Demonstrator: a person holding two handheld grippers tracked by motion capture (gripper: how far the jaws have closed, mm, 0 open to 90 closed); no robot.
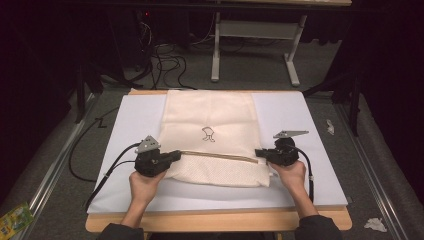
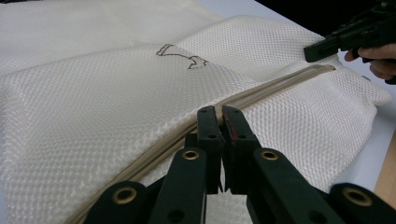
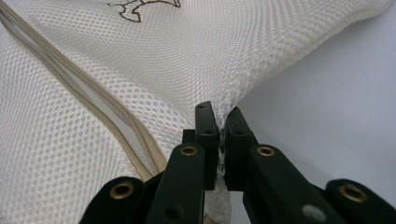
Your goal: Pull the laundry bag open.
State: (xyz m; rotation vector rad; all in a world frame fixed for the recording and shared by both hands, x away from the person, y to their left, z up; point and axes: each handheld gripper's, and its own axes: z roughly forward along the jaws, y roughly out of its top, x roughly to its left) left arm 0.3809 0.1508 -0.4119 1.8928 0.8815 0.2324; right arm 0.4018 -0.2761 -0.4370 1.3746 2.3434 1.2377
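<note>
Just 1 mesh bag w/ 1 zipper, 2 grippers

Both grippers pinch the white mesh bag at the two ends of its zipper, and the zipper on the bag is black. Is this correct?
Not entirely. Both the left gripper and the right gripper do pinch the mesh bag, but its zipper is beige, not black, as the left gripper view shows.

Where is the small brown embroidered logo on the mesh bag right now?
In the high view, the logo sits mid-bag on the mesh bag, just beyond the zipper.
</note>
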